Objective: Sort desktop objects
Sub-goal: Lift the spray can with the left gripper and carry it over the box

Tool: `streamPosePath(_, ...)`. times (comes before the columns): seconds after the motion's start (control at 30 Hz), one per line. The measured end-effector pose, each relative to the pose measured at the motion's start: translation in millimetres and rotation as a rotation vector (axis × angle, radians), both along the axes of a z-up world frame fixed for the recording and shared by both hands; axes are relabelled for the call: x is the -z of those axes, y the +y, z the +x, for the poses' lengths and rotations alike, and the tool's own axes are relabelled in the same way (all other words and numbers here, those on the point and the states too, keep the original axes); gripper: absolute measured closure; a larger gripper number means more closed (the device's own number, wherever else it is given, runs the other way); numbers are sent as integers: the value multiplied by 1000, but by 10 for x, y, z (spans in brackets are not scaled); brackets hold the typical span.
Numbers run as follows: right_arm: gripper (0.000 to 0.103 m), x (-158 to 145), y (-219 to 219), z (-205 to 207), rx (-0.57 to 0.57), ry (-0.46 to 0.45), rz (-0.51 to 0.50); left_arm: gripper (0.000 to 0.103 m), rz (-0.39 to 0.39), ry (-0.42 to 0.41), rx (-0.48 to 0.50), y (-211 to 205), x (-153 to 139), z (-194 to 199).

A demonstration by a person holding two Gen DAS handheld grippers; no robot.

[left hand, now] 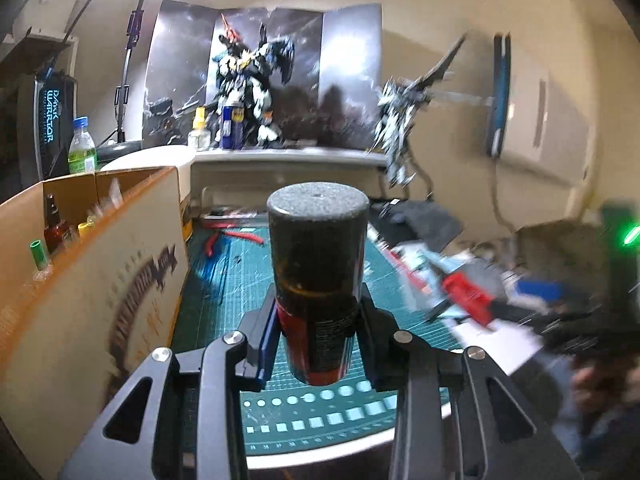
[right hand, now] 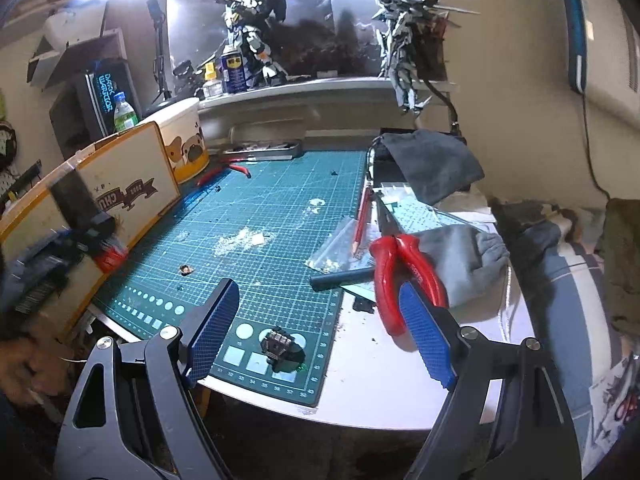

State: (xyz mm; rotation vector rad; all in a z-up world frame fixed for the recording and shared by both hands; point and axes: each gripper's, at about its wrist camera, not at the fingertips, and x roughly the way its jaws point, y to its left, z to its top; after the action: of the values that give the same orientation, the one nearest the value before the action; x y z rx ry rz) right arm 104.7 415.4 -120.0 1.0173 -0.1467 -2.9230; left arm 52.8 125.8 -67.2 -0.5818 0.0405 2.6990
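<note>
My left gripper (left hand: 318, 320) is shut on a spray can (left hand: 318, 240) with a dark cap and a red and black body. It holds the can upright above the green cutting mat (left hand: 232, 280), just right of an open cardboard box (left hand: 100, 280). In the right wrist view the can (right hand: 76, 200) shows blurred at the left by the box (right hand: 132, 184). My right gripper (right hand: 317, 285) stands open over the desk's front edge with nothing between its blue pads. Red-handled pliers (right hand: 394, 280) lie by its right finger, and a small black part (right hand: 278, 346) sits on the mat (right hand: 260, 208).
The box holds several small bottles (left hand: 56, 228). Right of the mat lie a grey pouch (right hand: 460, 260), a dark cloth (right hand: 432, 164), a pencil (right hand: 362, 220), a plastic bag (right hand: 336, 248) and a black pen (right hand: 344, 278). Red cutters (right hand: 228, 170) lie at the back. A shelf (right hand: 320, 86) carries model robots.
</note>
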Motion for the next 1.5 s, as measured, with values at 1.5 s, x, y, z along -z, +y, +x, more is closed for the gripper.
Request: streamPosePath(1.5, 22, -343, -1003, -728, -309, 107, -8, 69, -169, -718, -246, -1980, 416, -2296)
